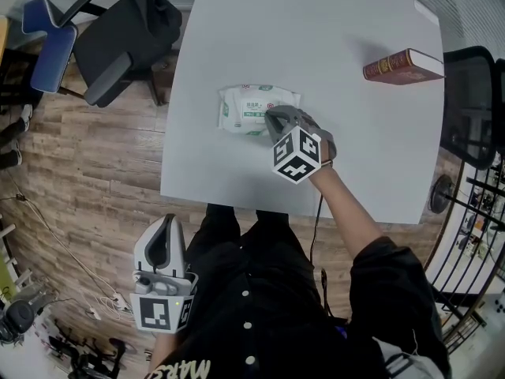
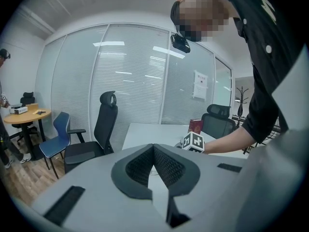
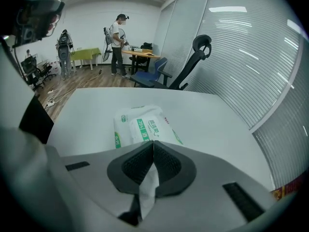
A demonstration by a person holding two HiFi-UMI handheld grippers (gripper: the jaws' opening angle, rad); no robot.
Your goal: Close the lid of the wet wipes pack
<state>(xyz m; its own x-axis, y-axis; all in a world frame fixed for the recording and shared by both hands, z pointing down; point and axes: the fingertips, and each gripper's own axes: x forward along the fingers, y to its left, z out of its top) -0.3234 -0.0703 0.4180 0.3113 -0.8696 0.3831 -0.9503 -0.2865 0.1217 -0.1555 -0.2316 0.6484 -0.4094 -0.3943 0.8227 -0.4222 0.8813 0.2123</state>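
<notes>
The wet wipes pack (image 1: pixel 251 109), white with green print, lies flat near the middle of the grey table (image 1: pixel 331 22). My right gripper (image 1: pixel 271 117) points steeply down with its shut tips over the pack's right end. In the right gripper view the pack (image 3: pixel 142 123) sits just beyond the shut right gripper (image 3: pixel 153 143). A white strip shows in the slot behind the tips; whether it is a wipe or the pack, I cannot tell. The lid is not clear to see. My left gripper (image 1: pixel 168 229) hangs shut beside the person's body, off the table; the left gripper (image 2: pixel 153 146) holds nothing.
A dark red book (image 1: pixel 402 65) lies at the table's far right. Black office chairs stand at the far left (image 1: pixel 126 30) and at the right edge (image 1: pixel 472 105). A blue chair (image 1: pixel 49 42) is further left. People stand at the room's far end (image 3: pixel 117 42).
</notes>
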